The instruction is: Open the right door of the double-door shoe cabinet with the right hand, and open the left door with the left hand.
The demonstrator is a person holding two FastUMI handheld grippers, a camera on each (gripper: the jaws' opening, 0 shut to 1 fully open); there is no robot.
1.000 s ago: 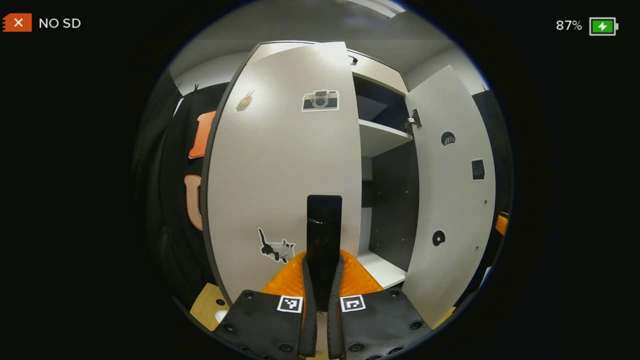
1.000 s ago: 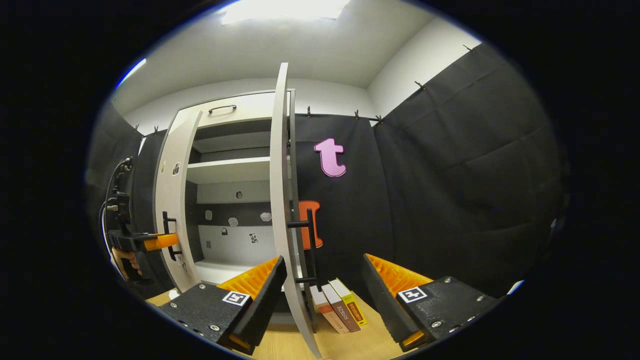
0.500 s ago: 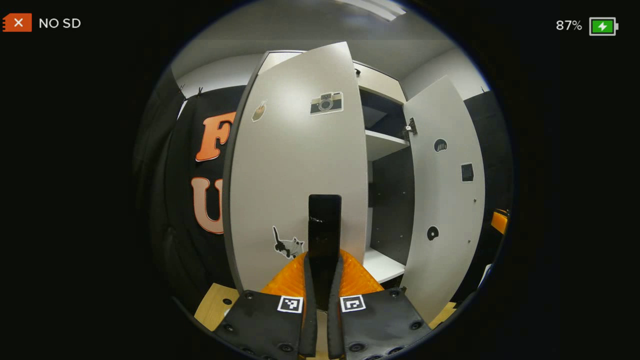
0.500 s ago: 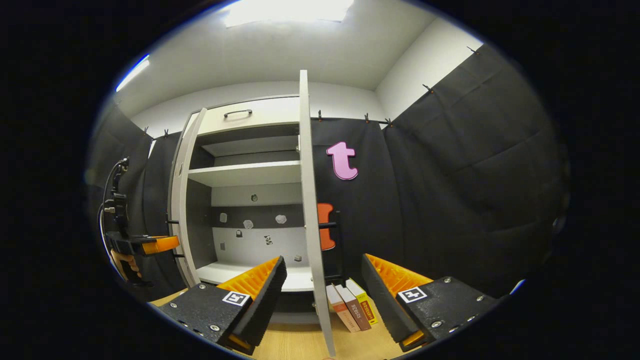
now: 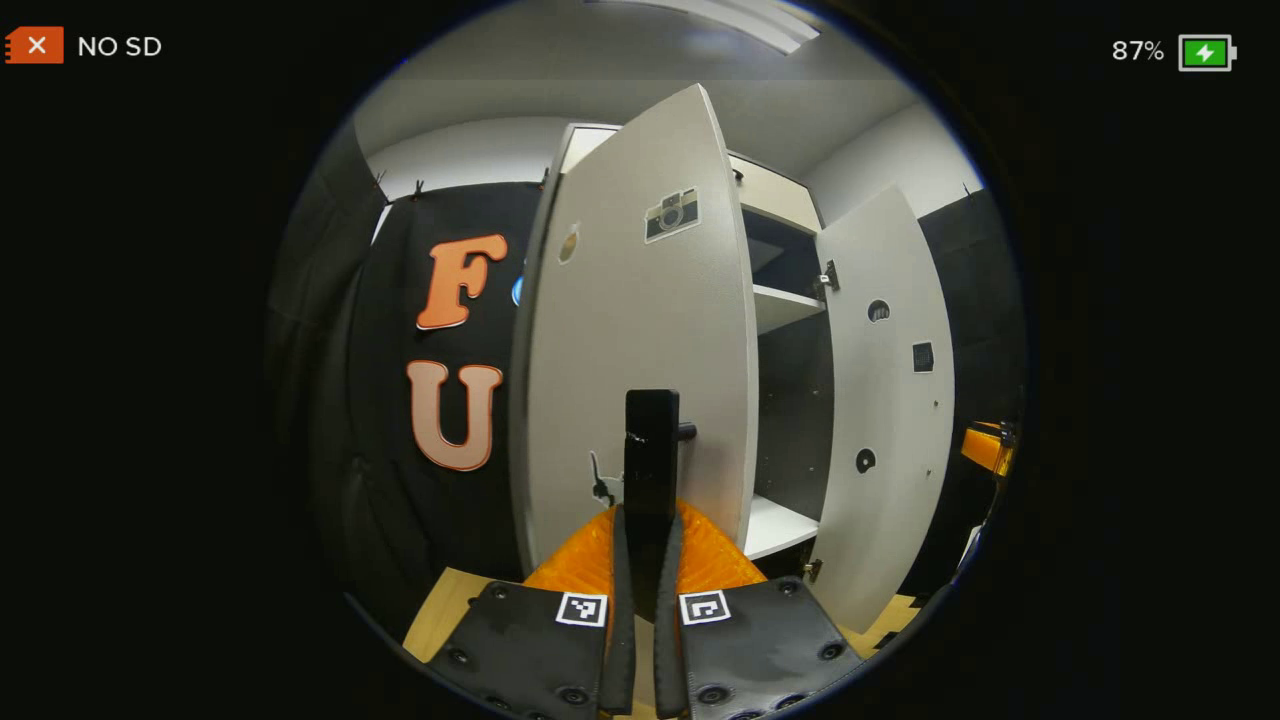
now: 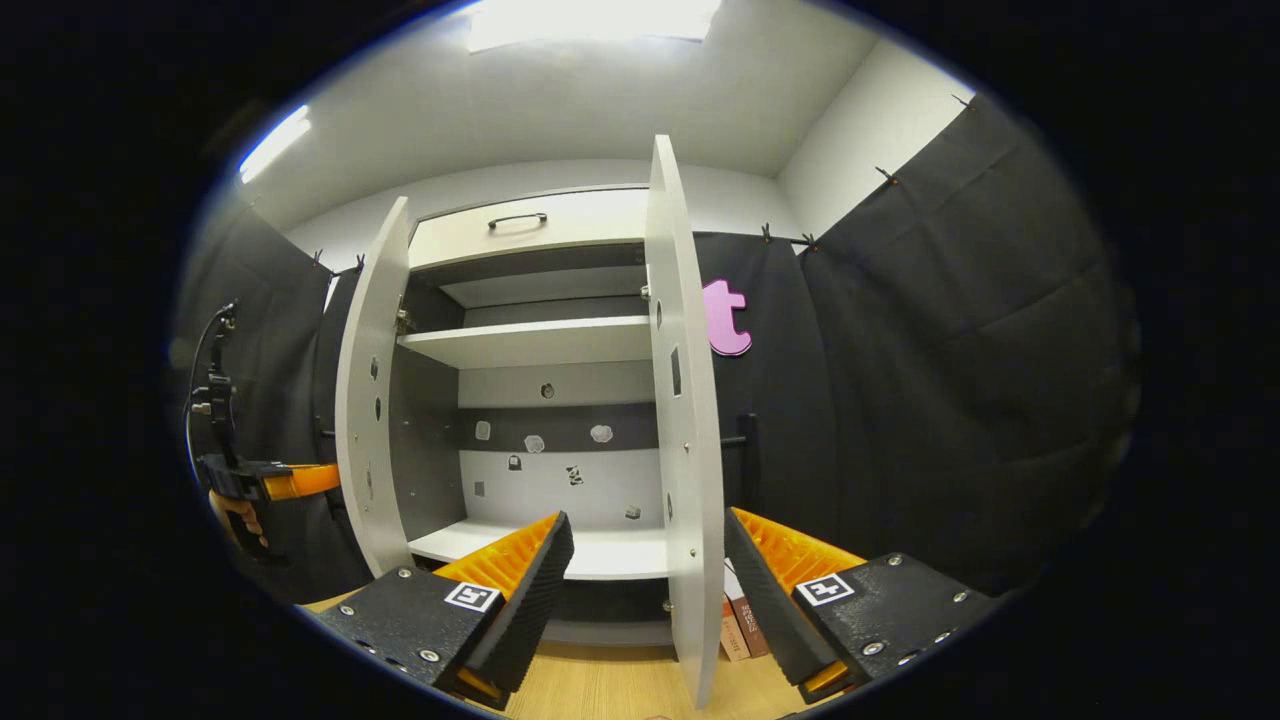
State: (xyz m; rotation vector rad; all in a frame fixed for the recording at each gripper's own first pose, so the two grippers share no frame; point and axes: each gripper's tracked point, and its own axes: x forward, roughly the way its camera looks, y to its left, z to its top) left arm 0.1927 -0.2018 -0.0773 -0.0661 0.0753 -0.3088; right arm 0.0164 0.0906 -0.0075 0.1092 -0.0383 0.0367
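I see the cabinet [image 6: 535, 390] standing against the far wall, and both its doors are open. In the right gripper view the left door [image 6: 372, 400] is swung out on the left side and the right door [image 6: 685, 400] stands almost edge-on to me, in the middle of the view. Between them I see the white shelf [image 6: 530, 343] and some small stickers on the back panel. A drawer [image 6: 530, 225] with a dark handle sits on top of the cabinet. Some books [image 6: 740, 630] lean just right of the right door, low on the wooden floor [image 6: 610, 690].

In the left gripper view the left door [image 5: 640, 350] is near me, and the right door [image 5: 890, 400] is farther to the right.

My left gripper [image 5: 641, 560] is closed on the door handle [image 5: 652, 450], both fingers pressing on the dark bar. In the right gripper view I see this gripper [image 6: 290, 482] at the far left, with a hand [image 6: 235, 510] holding it.

My right gripper [image 6: 645, 560] is wide open and holds nothing; the lower edge of the right door passes between its fingers.
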